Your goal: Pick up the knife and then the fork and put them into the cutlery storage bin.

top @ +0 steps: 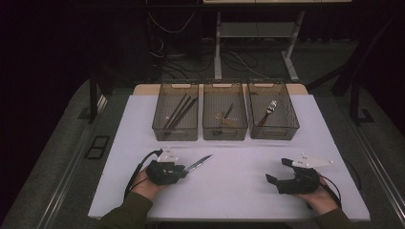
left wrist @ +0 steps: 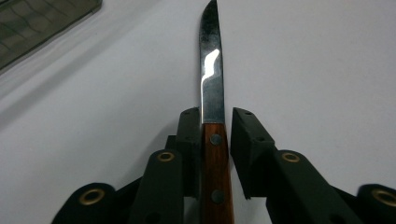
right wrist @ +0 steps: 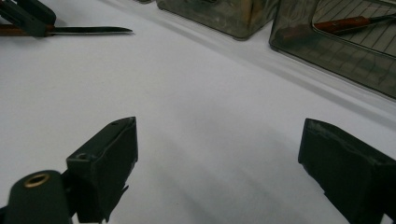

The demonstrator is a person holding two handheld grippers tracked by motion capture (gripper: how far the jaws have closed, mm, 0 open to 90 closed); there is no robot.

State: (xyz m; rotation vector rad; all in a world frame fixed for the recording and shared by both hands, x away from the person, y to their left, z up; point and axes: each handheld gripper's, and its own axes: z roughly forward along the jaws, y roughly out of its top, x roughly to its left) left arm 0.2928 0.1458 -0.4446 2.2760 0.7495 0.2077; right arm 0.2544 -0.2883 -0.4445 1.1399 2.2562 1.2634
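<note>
The white counter (top: 229, 186) carries three bins (top: 225, 117) at its far edge. The right claw (top: 279, 183) rests spread wide with nothing between. The left claw (left wrist: 215, 140) has its jaws around the knife (left wrist: 212, 93); the left one touches the wooden handle, the right one stands just apart. The left gripper view shows this gap.

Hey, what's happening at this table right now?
A person holds a gripper in each hand at a white table. The left gripper has a knife by its wooden handle between its jaws; one jaw touches the handle, the other stands a little off it, and the blade points towards three bins at the far edge. Those hold chopsticks, what looks like a spoon, and a fork. The right gripper rests open, with nothing between its jaws.
</note>
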